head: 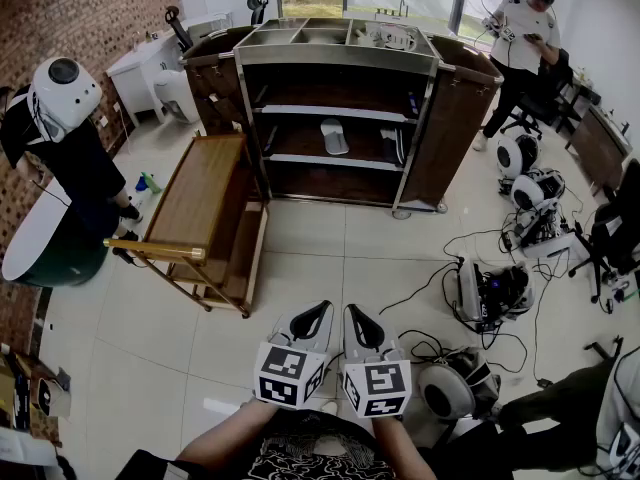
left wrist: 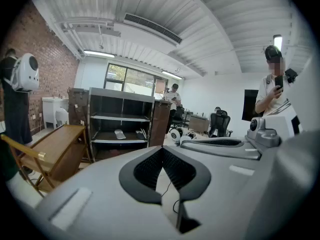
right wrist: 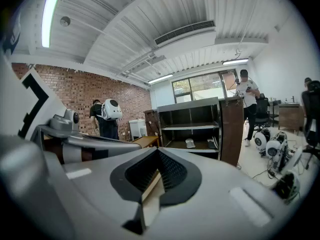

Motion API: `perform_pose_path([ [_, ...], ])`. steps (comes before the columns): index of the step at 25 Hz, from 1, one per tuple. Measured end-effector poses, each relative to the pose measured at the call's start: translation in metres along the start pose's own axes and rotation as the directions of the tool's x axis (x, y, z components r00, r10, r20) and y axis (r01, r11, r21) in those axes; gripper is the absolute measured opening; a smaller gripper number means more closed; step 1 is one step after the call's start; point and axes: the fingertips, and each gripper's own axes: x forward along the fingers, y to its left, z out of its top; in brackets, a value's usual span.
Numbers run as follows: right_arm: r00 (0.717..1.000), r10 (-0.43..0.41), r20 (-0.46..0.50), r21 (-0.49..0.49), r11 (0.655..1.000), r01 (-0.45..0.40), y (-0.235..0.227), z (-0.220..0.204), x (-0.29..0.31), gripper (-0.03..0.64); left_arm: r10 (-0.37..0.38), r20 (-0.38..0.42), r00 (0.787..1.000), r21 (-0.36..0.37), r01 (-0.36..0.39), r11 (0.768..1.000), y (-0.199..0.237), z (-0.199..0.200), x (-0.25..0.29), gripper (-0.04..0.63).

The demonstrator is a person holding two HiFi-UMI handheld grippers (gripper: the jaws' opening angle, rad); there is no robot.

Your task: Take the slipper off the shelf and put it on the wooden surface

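Brick wall (head: 90, 18) at left, black cables (head: 420, 348) on tiled floor (head: 310, 248) — person in white shirt (head: 522, 38)

Ahead of me, the rack's middle shelf (head: 300, 159) carries a pale slipper (head: 334, 136) lying flat, with a darker item (head: 392, 146) near its right end. Wooden worktop (head: 205, 188) stands left of it. Cables (head: 430, 278) lie on the tiled floor (head: 320, 248).

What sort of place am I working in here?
Probably an indoor lab or workshop: electronic gear sits on the tiled floor, an office chair stands at the right, and a shelf cart holding a slipper stands next to a wooden trolley.
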Motion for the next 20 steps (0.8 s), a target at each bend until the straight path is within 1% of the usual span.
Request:
perform_pose_path([
  [3,1.000,-0.006,-0.011,-0.004,1.000,0.006,-0.013,-0.002,0.018,0.000,-0.004,0.001,1.000,0.000,0.004,1.000,0.010,0.002,0.020,0.006],
  [6,1.000,-0.013,-0.021,-0.017,1.000,0.013,-0.025,-0.001,0.041,0.000,-0.007,-0.002,1.000,-0.018,0.007,1.000,0.026,0.004,0.043,0.006],
  [10,0.999,-0.018,-0.036,-0.035,0.999,0.017,-0.036,0.010,0.083,0.000,-0.025,0.004,1.000,-0.038,0.025,0.999,0.054,0.020,0.078,0.006],
  [14,0.998,-0.032,-0.053,-0.032,0.999,0.030,-0.044,0.026,0.133,0.000,-0.051,-0.011,0.999,-0.031,0.051,0.998,0.088,0.040,0.110,0.006],
  [20,0.996,-0.051,-0.067,-0.050,0.998,0.048,-0.046,0.053,0.205,0.000,-0.084,-0.030,0.996,-0.041,0.083,0.996,0.148,0.071,0.156,0.006],
])
